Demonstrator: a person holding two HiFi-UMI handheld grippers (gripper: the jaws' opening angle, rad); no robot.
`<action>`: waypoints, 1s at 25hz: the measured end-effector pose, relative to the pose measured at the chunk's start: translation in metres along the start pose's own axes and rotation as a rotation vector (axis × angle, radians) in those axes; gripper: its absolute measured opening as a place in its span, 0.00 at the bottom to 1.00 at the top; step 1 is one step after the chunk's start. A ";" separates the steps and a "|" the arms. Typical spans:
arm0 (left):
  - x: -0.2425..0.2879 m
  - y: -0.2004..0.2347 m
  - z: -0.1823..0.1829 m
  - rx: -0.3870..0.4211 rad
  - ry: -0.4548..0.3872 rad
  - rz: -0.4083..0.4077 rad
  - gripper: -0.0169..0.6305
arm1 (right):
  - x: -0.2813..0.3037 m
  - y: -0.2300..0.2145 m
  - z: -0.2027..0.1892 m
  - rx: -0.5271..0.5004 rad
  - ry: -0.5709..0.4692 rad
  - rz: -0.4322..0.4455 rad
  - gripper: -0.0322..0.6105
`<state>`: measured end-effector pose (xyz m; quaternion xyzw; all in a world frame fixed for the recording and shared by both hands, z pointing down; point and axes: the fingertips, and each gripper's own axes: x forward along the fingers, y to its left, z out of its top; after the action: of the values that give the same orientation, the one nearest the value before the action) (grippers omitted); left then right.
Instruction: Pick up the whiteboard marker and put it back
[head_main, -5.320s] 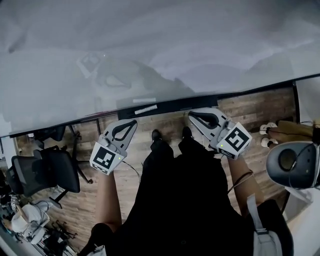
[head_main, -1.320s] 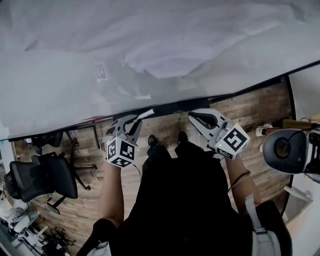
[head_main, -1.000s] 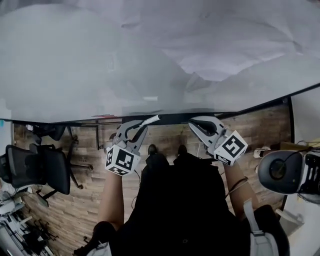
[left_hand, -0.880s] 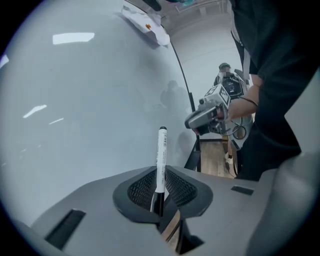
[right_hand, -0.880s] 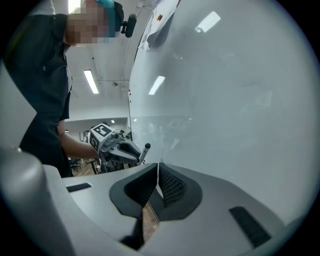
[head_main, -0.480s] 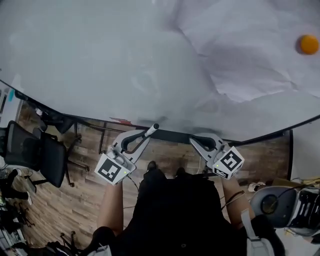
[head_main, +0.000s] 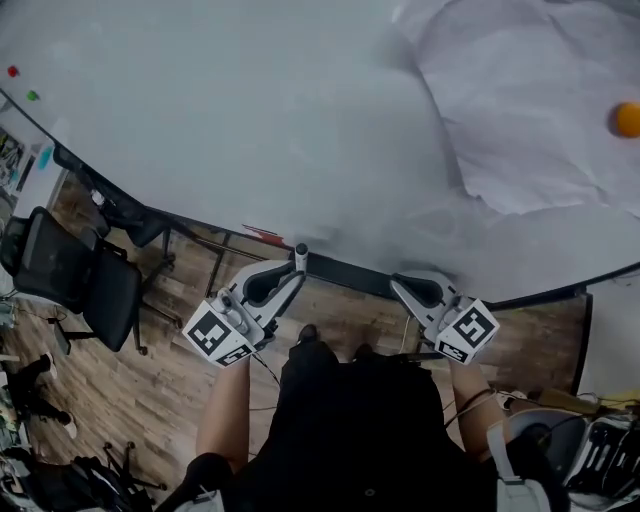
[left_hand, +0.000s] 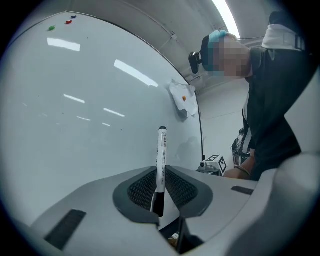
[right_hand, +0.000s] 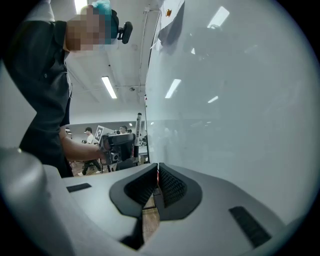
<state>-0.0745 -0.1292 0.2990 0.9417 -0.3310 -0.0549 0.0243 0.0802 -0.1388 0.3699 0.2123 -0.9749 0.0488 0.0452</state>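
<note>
Left hand-held gripper (head_main: 285, 276) clamps the whiteboard marker (left_hand: 161, 150).

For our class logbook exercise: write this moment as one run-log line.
left gripper: shut on whiteboard marker | right gripper: shut, empty | whiteboard: facing both grippers | put-back: not yet done

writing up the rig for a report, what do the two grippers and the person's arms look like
Both the left gripper and the right gripper are light grey moulded shells tapering to two jaws lined with dark ribbed pads. Each carries a white cube with black square markers at its rear. The person wears a black top; the forearms are unsleeved.
</note>
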 end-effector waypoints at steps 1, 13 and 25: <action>-0.005 0.000 -0.002 -0.004 0.006 0.003 0.13 | 0.001 0.002 0.001 0.001 -0.001 0.005 0.09; -0.027 -0.013 -0.018 -0.076 0.016 -0.041 0.13 | 0.013 0.018 0.000 0.020 -0.014 0.035 0.09; -0.023 -0.020 -0.037 -0.079 0.085 -0.103 0.13 | 0.014 0.020 -0.008 0.037 -0.013 0.018 0.09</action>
<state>-0.0755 -0.0994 0.3361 0.9573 -0.2785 -0.0291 0.0724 0.0600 -0.1259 0.3780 0.2048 -0.9760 0.0661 0.0345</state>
